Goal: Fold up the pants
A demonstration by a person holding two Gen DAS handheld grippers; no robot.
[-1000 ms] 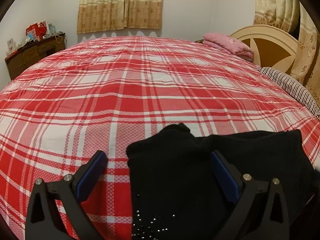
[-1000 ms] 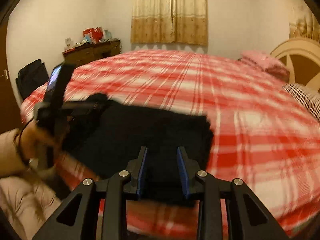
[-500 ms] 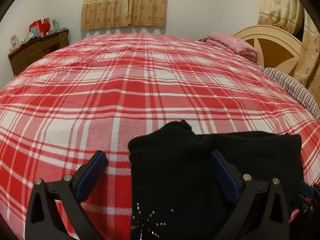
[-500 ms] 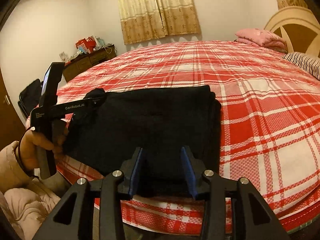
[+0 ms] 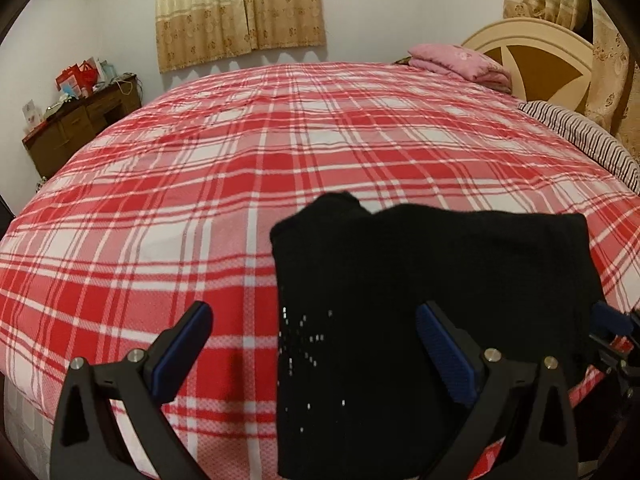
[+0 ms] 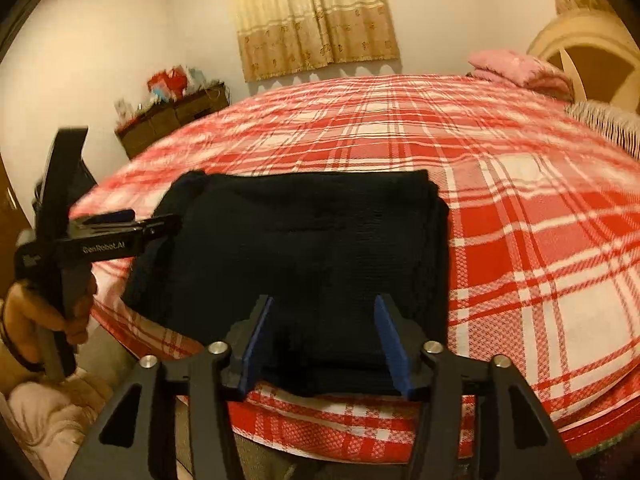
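The black pants (image 5: 420,300) lie folded into a compact stack near the front edge of the red plaid bed; they also show in the right wrist view (image 6: 308,248). My left gripper (image 5: 316,336) is wide open and empty, held over the stack's left edge. It also shows from the side in the right wrist view (image 6: 120,220). My right gripper (image 6: 324,340) is open and empty, just above the stack's near edge. Its tips show at the right edge of the left wrist view (image 5: 616,320).
The red plaid bed cover (image 5: 280,152) stretches far behind the pants. A pink folded blanket (image 5: 460,60) and a striped pillow (image 5: 580,136) lie by the headboard (image 5: 532,48). A wooden cabinet (image 5: 80,120) stands by the far wall. The bed's front edge (image 6: 360,420) is below my right gripper.
My right gripper has opened wider and pulled back from the pants. My left gripper has drawn back and up a little, staying open. The folded stack has stayed in place.
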